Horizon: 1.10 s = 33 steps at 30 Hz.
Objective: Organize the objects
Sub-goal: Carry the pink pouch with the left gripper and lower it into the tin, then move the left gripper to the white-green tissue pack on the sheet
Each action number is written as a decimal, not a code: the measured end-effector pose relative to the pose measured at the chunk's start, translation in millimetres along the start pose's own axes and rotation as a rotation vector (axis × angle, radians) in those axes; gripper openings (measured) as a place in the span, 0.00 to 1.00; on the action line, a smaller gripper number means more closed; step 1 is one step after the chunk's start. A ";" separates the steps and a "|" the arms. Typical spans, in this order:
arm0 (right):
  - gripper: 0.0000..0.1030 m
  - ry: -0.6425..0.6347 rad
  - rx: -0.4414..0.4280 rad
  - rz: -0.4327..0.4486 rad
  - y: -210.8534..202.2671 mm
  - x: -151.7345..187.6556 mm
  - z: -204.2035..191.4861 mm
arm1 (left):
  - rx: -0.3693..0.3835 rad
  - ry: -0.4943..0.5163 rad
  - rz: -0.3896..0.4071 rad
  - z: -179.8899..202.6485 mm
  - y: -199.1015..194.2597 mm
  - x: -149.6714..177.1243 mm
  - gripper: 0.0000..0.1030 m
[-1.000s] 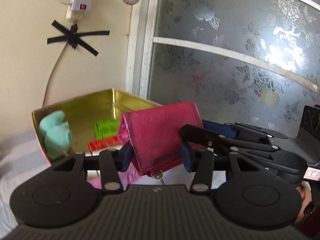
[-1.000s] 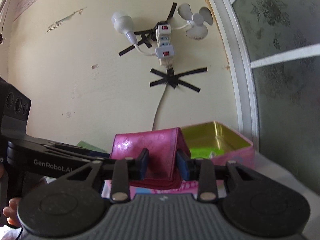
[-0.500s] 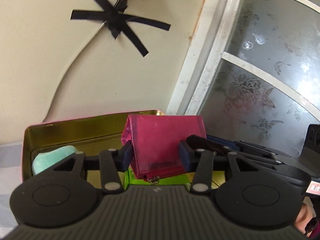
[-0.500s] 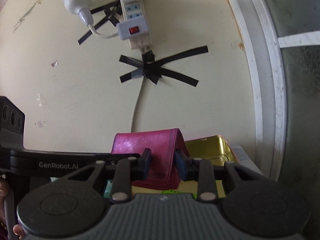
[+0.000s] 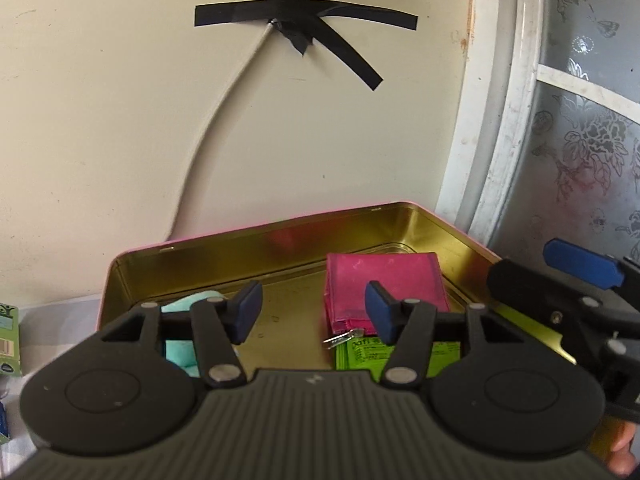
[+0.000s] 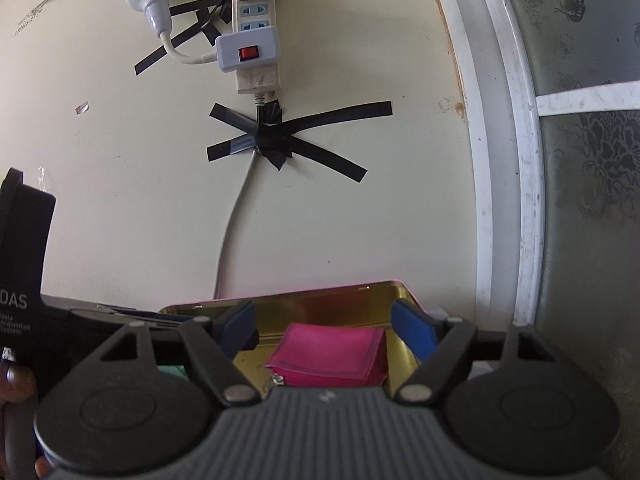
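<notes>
Cream wall behind. Wallet (image 5: 384,284): now flat in gold tin (image 5: 248,244), earlier clamped by both grippers. Left gripper (image 5: 310,312) and right gripper (image 6: 325,322): opening, empty. Beside it: teal sponge (image 5: 178,350), green packet (image 5: 364,354).

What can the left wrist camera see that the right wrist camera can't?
Only the left wrist view shows the lime green packet lying in the tin under the wallet's near edge, and a green box outside the tin at the far left. Only the right wrist view shows the white power strip taped high on the wall. Both show the gold tin, the pink wallet lying inside it, the mint green thing and the black tape cross. The left gripper and the right gripper are both opening, with nothing pinched.
</notes>
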State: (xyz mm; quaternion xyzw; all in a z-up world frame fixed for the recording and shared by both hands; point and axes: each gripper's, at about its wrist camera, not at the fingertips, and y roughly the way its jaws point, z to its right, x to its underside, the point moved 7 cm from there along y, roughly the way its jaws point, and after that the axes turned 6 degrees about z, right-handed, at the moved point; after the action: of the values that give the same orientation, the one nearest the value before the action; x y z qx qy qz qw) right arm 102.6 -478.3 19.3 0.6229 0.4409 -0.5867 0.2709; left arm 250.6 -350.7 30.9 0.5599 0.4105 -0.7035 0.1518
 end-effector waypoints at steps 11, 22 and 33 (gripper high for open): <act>0.75 0.023 0.015 0.027 -4.5 -2.7 -2.4 | -0.108 0.067 0.033 -1.6 -15.0 -6.0 0.58; 0.74 0.034 0.008 0.050 -39.1 3.0 -29.3 | -0.130 0.114 0.059 1.5 -63.4 -3.2 0.58; 0.74 0.058 -0.019 0.061 -81.9 9.8 -79.9 | -0.165 0.121 0.114 -26.3 -134.3 16.2 0.61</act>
State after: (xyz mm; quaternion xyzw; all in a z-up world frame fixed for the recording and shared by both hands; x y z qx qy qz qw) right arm 70.1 -369.7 37.7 0.6502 0.4351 -0.5556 0.2817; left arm 172.3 -244.2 69.9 0.6093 0.4430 -0.6224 0.2123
